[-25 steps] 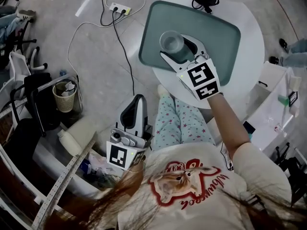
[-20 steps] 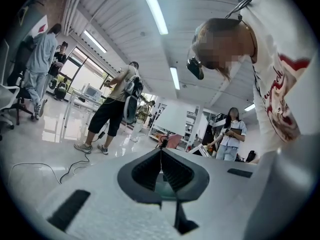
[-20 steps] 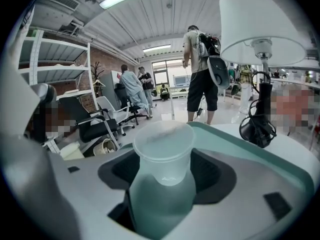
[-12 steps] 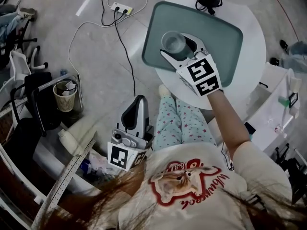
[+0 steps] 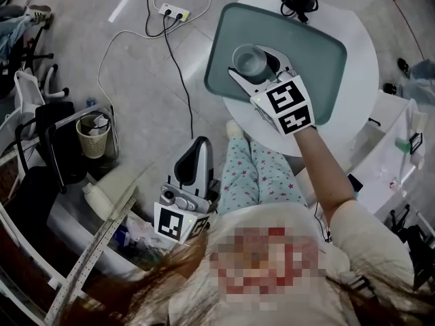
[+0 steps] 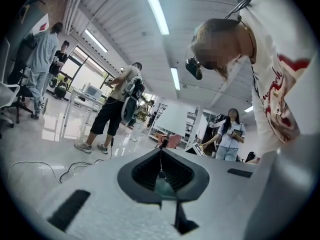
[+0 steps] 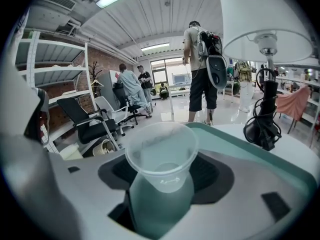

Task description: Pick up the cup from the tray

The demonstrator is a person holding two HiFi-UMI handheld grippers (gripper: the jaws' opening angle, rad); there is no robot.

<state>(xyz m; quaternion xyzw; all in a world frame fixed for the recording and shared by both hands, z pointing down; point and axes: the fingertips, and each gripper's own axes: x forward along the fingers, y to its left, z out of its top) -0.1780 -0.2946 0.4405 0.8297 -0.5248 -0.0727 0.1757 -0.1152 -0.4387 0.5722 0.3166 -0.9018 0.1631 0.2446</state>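
— Head view: the right gripper point(image 5: 262, 65) is clasping the cup point(image 5: 249, 61) above the tray point(image 5: 319, 46), and the left gripper point(image 5: 194, 151) is hanging well apart.
— Left gripper view: its jaws are meeting, holding nothing.
— Right gripper view: the jaws are hugging the cup's sides. I'd be lifting straight and gently, since thin plastic probably buckles.
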